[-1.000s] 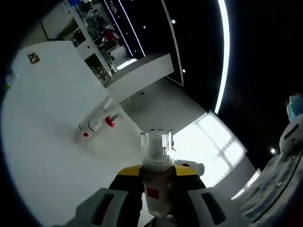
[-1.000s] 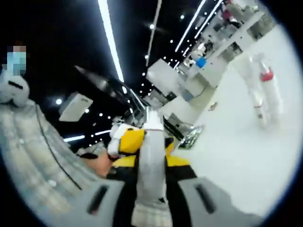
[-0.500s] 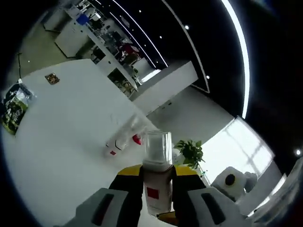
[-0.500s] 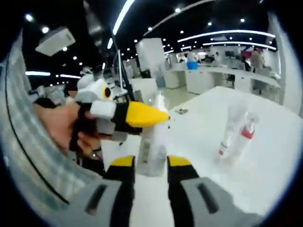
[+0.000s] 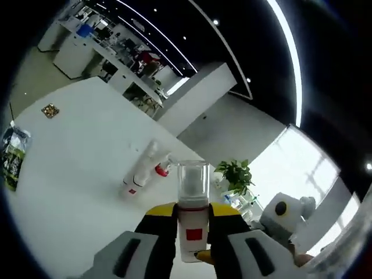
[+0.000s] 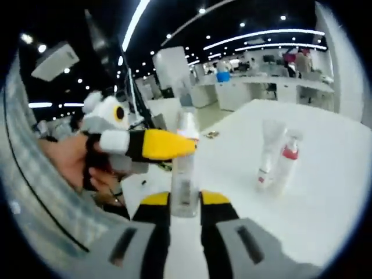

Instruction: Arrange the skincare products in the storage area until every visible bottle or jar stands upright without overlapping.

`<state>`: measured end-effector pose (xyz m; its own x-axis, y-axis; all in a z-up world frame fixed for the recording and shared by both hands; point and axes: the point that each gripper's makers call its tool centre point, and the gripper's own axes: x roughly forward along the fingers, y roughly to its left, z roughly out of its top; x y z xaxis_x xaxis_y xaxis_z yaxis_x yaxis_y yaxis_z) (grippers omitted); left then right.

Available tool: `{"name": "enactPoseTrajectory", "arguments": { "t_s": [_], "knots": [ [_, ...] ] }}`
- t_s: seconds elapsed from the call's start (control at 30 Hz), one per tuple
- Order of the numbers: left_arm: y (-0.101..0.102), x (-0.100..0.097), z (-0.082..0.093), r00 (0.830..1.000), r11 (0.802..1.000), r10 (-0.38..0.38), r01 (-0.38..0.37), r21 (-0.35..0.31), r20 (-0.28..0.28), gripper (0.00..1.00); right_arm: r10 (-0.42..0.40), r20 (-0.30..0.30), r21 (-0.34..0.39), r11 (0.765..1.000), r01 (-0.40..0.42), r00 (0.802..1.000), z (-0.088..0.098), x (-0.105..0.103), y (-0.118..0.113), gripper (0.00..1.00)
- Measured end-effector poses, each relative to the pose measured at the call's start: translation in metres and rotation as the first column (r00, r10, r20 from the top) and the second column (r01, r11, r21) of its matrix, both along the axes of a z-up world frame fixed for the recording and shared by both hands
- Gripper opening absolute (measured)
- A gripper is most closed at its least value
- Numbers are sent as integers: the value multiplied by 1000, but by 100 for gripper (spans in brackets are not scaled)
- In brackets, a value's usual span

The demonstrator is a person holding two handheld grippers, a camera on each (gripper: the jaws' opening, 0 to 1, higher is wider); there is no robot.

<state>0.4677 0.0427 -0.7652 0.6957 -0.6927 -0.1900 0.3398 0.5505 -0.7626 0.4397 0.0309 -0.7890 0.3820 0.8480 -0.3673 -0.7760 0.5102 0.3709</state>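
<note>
Both views have swung since a second ago. Left hand-held gripper (image 5: 193, 247) and right hand-held gripper (image 6: 185, 212) both grip one bottle (image 5: 192, 218). Two tubes (image 5: 142, 172) stand on desk (image 5: 70, 174).

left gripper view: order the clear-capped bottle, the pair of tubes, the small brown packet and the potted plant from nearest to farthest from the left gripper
1. Clear-capped bottle, held in the left gripper.
2. Pair of tubes, on the white table just beyond, to the left.
3. Small brown packet, far left on the table.
The potted plant stands off the table, beyond its edge to the right; too close to call against the packet.
</note>
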Motion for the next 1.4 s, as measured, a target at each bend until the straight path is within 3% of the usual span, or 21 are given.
{"name": "enactPoseTrajectory", "arguments": {
  "t_s": [0.07, 0.2, 0.27, 0.47, 0.53, 0.7, 0.8, 0.87, 0.93, 0.97, 1.07, 1.4],
  "knots": [
    [-1, -1, 4, 1000, 1000, -16, 16, -14, -6, 22, -7, -26, 55, 998, 8, 1000, 4, -2, -1, 16],
    [-9, -4, 12, 995, 995, -94, 95, -10, 41, 23, -17, -90, 166, 986, 32, 996, 10, -7, 1, 16],
    [-11, -5, 15, 993, 992, -113, 114, -43, 37, 23, -25, -130, 223, 973, 54, 991, 14, -8, -1, 16],
    [-18, -10, 24, 985, 985, -154, 159, -73, 74, 24, -19, -151, 278, 959, 61, 988, 22, -12, -7, 16],
    [-21, -14, 28, 981, 978, -177, 185, -98, 81, 25, 45, -192, 381, 924, 32, 980, 35, -19, -2, 16],
    [-24, -23, 39, 975, 954, -206, 220, -205, 87, 26, 142, -219, 497, 867, -15, 965, 49, -28, 1, 16],
    [-27, -30, 48, 969, 930, -225, 245, -276, 102, 25, 218, -269, 581, 814, -22, 938, 57, -36, 1, 16],
    [-29, -32, 48, 967, 927, -230, 252, -279, 111, 25, 261, -308, 621, 783, -14, 915, 58, -41, 0, 16],
    [-33, -36, 49, 963, 925, -235, 263, -273, 132, 24, 253, -302, 624, 781, -10, 919, 55, -40, -1, 16],
    [-35, -37, 48, 961, 922, -246, 273, -274, 129, 24, 276, -329, 634, 773, -5, 903, 54, -44, -1, 16],
    [-39, -42, 46, 954, 915, -271, 298, -273, 131, 24, 287, -338, 635, 772, -8, 896, 53, -48, 1, 16],
    [-36, -34, 40, 967, 932, -228, 250, -261, 115, 23, 251, -344, 623, 782, 20, 905, 48, -42, -1, 17]
  ]
}}
